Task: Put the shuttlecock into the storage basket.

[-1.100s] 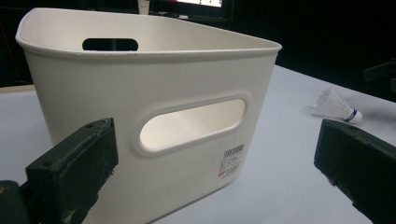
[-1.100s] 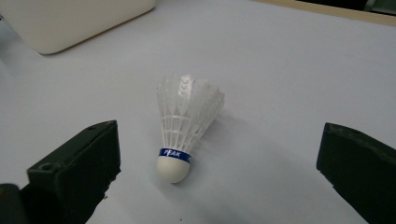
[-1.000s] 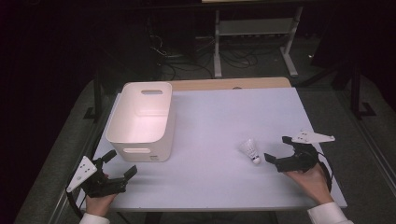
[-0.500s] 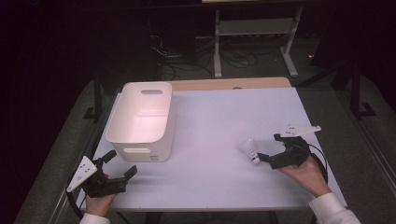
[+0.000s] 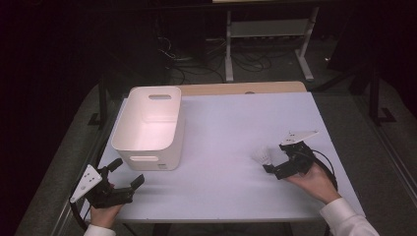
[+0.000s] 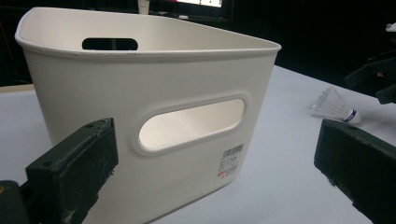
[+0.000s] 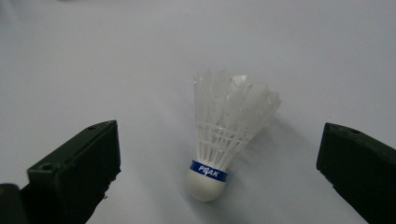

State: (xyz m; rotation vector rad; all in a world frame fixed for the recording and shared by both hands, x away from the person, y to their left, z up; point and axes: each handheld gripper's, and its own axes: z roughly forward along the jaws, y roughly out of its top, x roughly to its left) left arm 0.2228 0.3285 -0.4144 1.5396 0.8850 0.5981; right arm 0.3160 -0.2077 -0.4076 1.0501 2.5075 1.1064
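White bin (image 5: 147, 125), shuttlecock (image 5: 262, 156) outside.

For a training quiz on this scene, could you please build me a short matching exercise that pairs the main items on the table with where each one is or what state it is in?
Column one:
1. white plastic storage bin with handle slots
2. white feathered shuttlecock with a blue band
3. left gripper
4. right gripper

Column two:
A. lying on the table between two open black jaws
B. open, at the near left corner of the table, pointed at the bin's label end
C. standing upright on the left half of the white table
D. open, on the right side, closing in on the shuttlecock

Pairs: 1-C, 2-A, 3-B, 4-D
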